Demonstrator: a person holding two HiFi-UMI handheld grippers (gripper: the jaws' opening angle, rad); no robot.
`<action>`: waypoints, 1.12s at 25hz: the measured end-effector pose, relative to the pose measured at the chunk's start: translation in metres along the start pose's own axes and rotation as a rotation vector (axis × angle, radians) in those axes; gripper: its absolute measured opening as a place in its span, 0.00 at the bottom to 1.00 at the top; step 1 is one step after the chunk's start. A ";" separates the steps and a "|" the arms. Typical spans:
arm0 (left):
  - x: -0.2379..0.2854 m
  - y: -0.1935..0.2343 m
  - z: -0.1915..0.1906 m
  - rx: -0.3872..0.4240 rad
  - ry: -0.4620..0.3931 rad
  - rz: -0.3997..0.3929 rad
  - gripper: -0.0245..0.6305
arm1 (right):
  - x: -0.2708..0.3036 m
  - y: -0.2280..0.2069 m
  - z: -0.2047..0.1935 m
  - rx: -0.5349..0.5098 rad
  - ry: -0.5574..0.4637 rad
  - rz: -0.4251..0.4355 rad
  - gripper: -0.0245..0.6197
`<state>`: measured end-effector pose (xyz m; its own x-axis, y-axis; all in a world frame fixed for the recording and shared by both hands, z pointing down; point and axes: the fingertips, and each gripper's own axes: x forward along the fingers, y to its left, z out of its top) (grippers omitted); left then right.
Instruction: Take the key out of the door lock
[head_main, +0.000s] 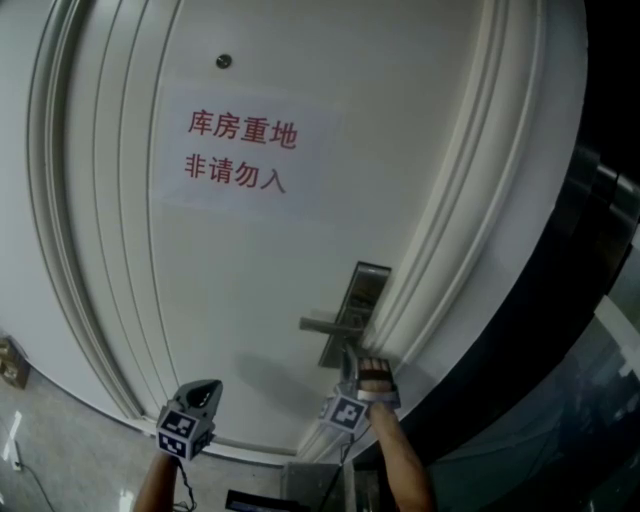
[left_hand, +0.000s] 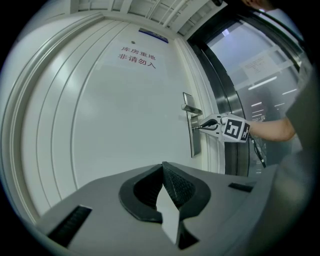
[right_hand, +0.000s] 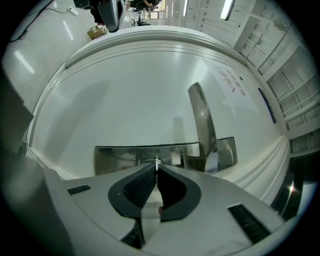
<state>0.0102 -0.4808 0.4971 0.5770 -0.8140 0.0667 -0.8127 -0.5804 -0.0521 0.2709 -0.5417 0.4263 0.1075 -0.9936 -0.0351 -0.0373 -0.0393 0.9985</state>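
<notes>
Right gripper is pinching the key at its jaw tips, jaws squeezed together on the bit sticking out of the lock plate, just below the handle. Key's pointing straight into the door, long axis running in line with the jaws, so I'm guessing the pull goes straight back. Left gripper is hanging well off, jaws together, holding nothing.

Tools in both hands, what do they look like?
Left tool and right tool: pale grey bodies, black textured pads, each with a cube of black-and-white square markers. A dark cable hangs from the right one. No sleeves show.
</notes>
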 end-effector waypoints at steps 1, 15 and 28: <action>0.000 0.000 0.000 0.001 0.000 0.000 0.05 | 0.000 0.000 0.000 -0.003 0.002 -0.001 0.07; -0.006 0.003 0.000 -0.005 -0.007 0.007 0.05 | -0.002 -0.003 0.001 -0.005 0.009 -0.007 0.07; -0.011 0.005 0.000 -0.006 -0.014 0.017 0.05 | -0.003 -0.001 0.000 -0.002 0.015 0.014 0.07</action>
<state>0.0001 -0.4747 0.4963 0.5642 -0.8240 0.0521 -0.8228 -0.5664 -0.0474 0.2708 -0.5391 0.4253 0.1215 -0.9924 -0.0210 -0.0372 -0.0257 0.9990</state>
